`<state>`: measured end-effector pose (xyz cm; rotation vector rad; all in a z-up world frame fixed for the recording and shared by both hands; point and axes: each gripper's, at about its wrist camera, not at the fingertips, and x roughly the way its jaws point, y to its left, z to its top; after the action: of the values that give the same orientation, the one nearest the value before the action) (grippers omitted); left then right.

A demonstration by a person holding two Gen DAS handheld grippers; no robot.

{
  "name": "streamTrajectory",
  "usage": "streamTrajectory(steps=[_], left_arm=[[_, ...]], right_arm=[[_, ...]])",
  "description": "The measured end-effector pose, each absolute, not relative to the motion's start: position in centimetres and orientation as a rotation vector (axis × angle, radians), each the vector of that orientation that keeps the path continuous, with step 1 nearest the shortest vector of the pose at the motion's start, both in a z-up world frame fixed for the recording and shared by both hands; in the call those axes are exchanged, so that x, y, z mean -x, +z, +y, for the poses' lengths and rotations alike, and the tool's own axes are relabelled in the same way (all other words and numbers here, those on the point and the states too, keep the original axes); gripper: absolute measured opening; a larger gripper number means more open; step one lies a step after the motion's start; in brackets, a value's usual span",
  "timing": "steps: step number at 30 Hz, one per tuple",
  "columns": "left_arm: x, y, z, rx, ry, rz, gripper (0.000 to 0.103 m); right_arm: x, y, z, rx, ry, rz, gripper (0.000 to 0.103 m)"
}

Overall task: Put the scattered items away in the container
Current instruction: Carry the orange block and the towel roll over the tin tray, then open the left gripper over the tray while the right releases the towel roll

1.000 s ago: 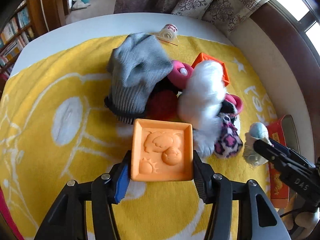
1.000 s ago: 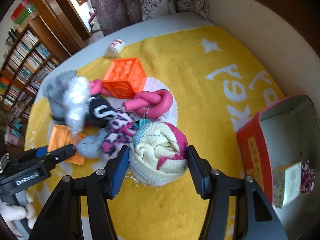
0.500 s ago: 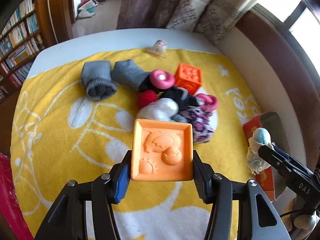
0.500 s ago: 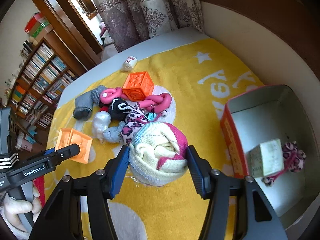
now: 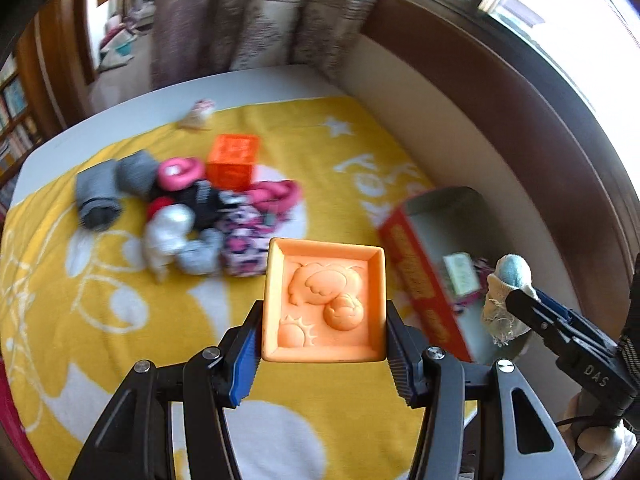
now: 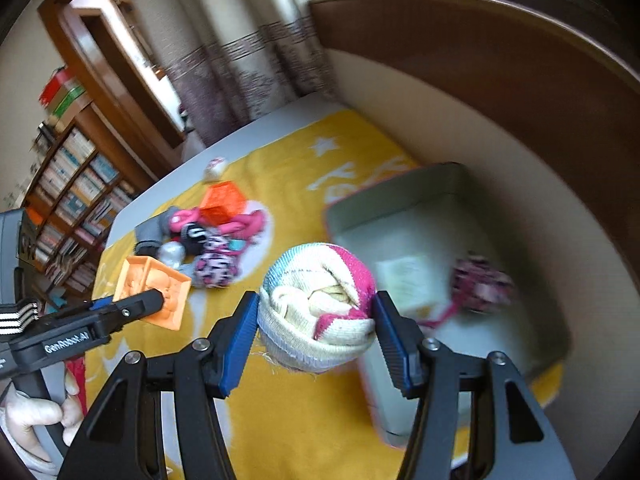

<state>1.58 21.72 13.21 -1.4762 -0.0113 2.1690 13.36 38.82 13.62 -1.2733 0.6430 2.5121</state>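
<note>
My left gripper (image 5: 324, 332) is shut on an orange embossed soft block (image 5: 325, 300), held well above the yellow blanket (image 5: 120, 360). My right gripper (image 6: 316, 320) is shut on a rolled cream, pink and blue sock (image 6: 318, 312), held near the open red-sided box (image 6: 400, 216). The box (image 5: 424, 276) holds a pale card box (image 6: 408, 280) and a pink patterned item (image 6: 480, 284). The left gripper with the block (image 6: 154, 292) shows at the left of the right wrist view. The right gripper with the sock (image 5: 508, 292) shows at the right of the left wrist view.
A pile remains on the blanket: an orange cube (image 5: 232, 160), grey socks (image 5: 100, 192), a pink ring (image 5: 178, 170), a silvery item (image 5: 168, 232), a leopard-print sock (image 5: 244, 240). A small tape roll (image 5: 198, 114) lies at the far edge. A wall runs along the right.
Both grippers have risen and swung right toward the red box, each still holding its item. The pile now looks smaller and farther to the left.
</note>
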Motion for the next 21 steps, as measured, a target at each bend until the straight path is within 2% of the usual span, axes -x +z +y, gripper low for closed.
streamTrajectory(steps=[9,21], left_arm=[[-5.1,14.4,30.4,1.387,2.037,0.093,0.057],[-8.3,13.5,38.0,1.368,1.848,0.184,0.057]], right_arm=[[-19.4,12.9,45.0,1.203,2.387,0.686,0.062],[-21.9,13.5,48.6,1.142,2.376,0.68,0.062]])
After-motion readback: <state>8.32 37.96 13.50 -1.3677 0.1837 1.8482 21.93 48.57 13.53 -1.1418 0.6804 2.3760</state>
